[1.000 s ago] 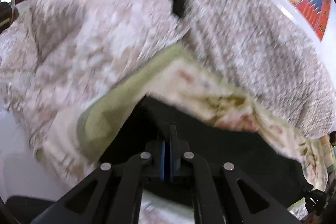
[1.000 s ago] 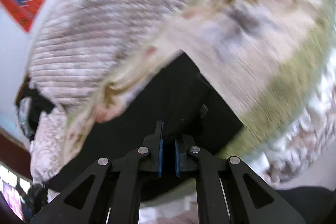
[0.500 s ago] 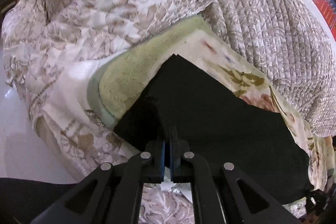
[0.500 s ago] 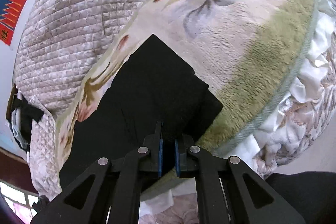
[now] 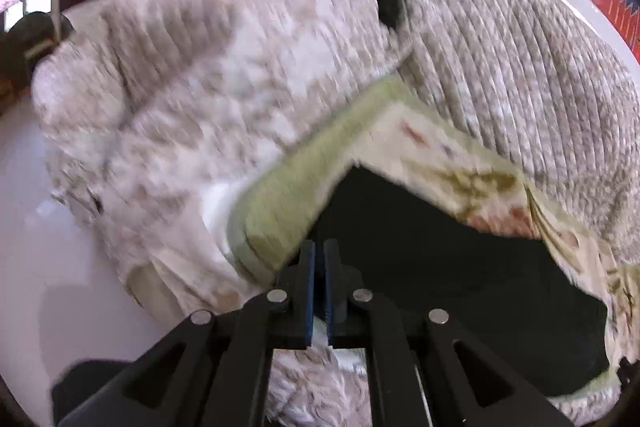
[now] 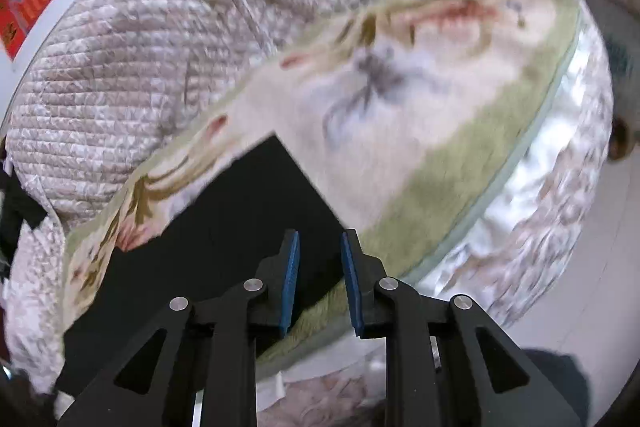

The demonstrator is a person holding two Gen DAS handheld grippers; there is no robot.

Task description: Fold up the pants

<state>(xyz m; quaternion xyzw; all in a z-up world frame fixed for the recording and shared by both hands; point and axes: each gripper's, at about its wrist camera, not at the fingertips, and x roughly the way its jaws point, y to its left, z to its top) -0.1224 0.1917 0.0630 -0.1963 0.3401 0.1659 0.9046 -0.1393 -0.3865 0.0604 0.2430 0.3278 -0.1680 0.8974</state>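
A: Largest risk first: the black pants [image 6: 224,227] lie folded on the floral blanket [image 6: 440,131] near the bed's edge; drag your gripper back carelessly and the top layer may shift.

B: And the grippers?

A: Right gripper [image 6: 318,275] is opening, pads clear of cloth. Left gripper [image 5: 319,291] is pinched closed, apparently empty.

Bed [image 6: 560,187]: quilt [image 6: 140,67], floral blanket [image 6: 460,131], prob. more bedding.

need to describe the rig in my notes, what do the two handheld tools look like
Both match: the left tool and right tool have black angular linkage arms with triangular cut-outs, round silver pivot pins, and flat blue pads lining the inner faces of the two fingers. No cables or sleeves show.
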